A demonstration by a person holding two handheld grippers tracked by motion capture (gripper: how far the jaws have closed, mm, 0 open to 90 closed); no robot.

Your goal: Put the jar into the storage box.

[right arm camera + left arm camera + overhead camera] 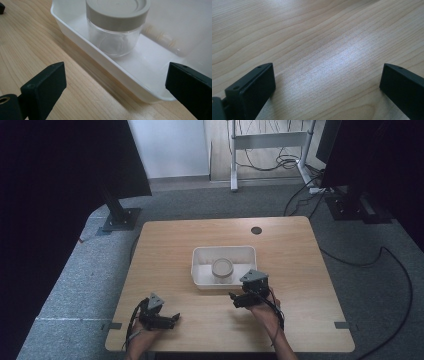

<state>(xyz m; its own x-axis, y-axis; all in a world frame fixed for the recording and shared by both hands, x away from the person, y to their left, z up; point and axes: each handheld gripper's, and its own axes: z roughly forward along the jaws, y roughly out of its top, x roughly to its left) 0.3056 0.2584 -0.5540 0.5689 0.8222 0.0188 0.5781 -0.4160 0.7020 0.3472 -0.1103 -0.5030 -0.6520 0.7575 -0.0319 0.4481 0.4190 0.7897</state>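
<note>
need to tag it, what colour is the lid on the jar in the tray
Grey-beige, a matte taupe lid on a clear glass jar; the right gripper view shows it best.

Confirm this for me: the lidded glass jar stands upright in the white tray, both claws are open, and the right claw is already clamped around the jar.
Not quite. The right claw is not clamped around the jar: in the right gripper view its jaws stand wide apart, short of the tray, with nothing between them. The rest holds: the lidded jar stands upright in the white tray, and the left claw is open too.
</note>
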